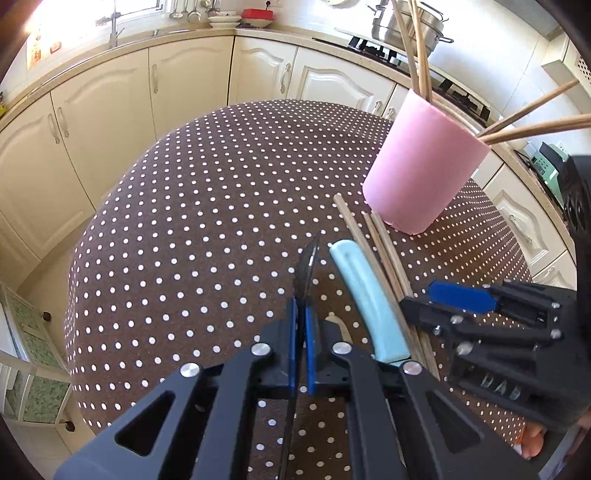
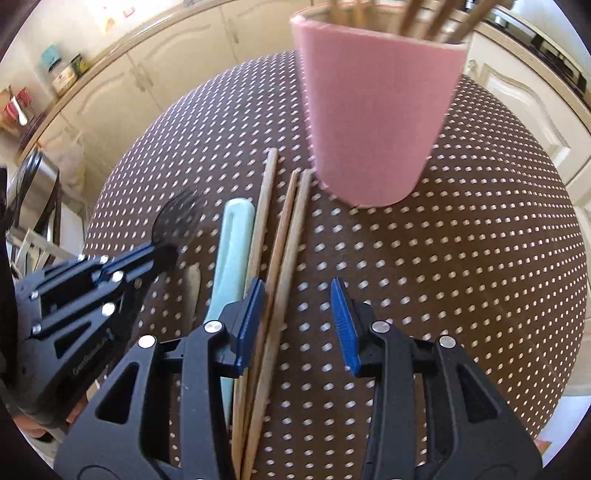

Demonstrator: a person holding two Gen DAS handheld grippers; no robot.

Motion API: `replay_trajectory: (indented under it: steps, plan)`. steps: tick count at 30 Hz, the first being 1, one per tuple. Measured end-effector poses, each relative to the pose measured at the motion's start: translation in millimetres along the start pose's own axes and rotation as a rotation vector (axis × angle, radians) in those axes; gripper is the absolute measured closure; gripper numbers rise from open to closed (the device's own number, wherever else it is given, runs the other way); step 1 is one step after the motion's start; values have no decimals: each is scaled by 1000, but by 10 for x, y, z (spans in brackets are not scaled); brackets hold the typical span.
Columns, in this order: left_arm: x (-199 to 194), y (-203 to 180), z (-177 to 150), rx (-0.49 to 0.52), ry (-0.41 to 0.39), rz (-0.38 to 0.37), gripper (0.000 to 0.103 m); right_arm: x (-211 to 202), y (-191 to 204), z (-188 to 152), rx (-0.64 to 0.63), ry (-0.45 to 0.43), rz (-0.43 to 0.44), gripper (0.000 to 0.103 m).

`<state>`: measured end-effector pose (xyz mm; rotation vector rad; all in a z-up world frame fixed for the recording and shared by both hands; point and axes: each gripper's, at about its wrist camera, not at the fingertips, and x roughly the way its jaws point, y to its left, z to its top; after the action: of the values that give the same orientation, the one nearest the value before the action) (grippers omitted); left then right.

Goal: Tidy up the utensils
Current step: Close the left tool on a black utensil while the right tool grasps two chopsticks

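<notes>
My left gripper (image 1: 301, 325) is shut on a black fork (image 1: 306, 269), held edge-on just above the dotted tablecloth; the right wrist view shows the left gripper (image 2: 159, 254) with the fork's tines (image 2: 177, 221) sticking out. Beside it lies a pale blue handled utensil (image 1: 365, 295) (image 2: 232, 251). Three loose wooden chopsticks (image 1: 380, 251) (image 2: 284, 240) lie next to that. My right gripper (image 2: 297, 299) (image 1: 419, 297) hangs open over them, with two chopsticks running between its jaws close to the left pad. A pink cup (image 1: 424, 166) (image 2: 373, 110) holding several chopsticks stands just beyond.
The round table has a brown, white-dotted cloth (image 1: 203, 221). A whitish object (image 2: 192, 288) lies partly hidden under the left gripper. Cream cabinets (image 1: 110, 110) curve around the far side, and a stove with a steel pot (image 1: 406, 26) is behind the cup.
</notes>
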<state>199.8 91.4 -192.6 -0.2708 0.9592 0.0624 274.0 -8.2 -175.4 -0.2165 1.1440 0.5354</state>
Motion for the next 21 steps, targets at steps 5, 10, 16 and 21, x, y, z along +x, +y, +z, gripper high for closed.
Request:
replay_trajectory:
  steps: [5,10,16,21]
  plan:
    - [-22,16,21,0,-13,-3,98,90,98,63,-20,-8,-59,86]
    - [-91,20,58,4,-37,-22,98,90,-215,56,93,-6,86,91]
    - [-107,-9,79,7,-40,-28,98,58,-399,45,125,4,110,88]
    - [-114,-30,72,12,-39,-37,98,5,-360,4,120,-9,138,88]
